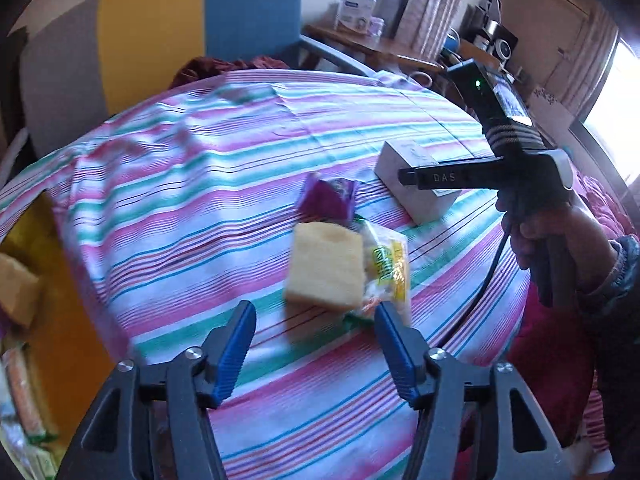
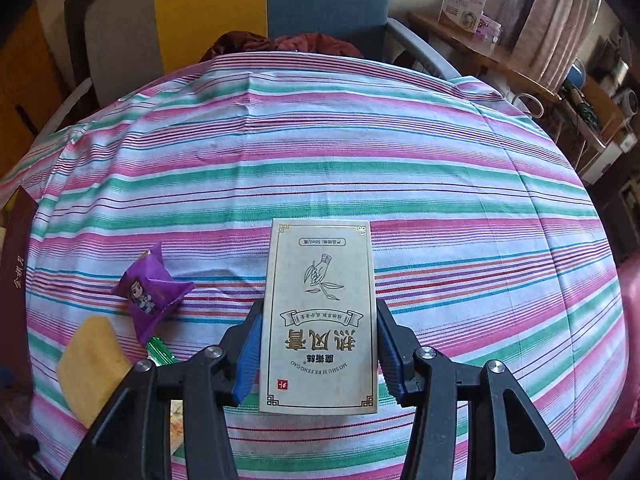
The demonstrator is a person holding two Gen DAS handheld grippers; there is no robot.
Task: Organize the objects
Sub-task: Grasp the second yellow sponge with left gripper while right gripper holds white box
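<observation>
I take the white box [image 2: 318, 320] as my landmark; it lies flat on the striped cloth [image 2: 320, 152] that covers the desk. My right gripper [image 2: 318, 354] has its jaws set on either long side of the box, the blue pads [image 2: 249, 356] touching or nearly touching its edges; I cannot tell whether they press. To the box's left lie a purple candy wrapper [image 2: 154, 292], then a yellow sponge [image 2: 93, 364] nearer me. A green-and-yellow packet [image 1: 390, 268] sits tucked against the sponge on the side facing the box. My left gripper [image 1: 316, 340] hangs over the cloth just short of the sponge, jaws spread wide and holding nothing.
</observation>
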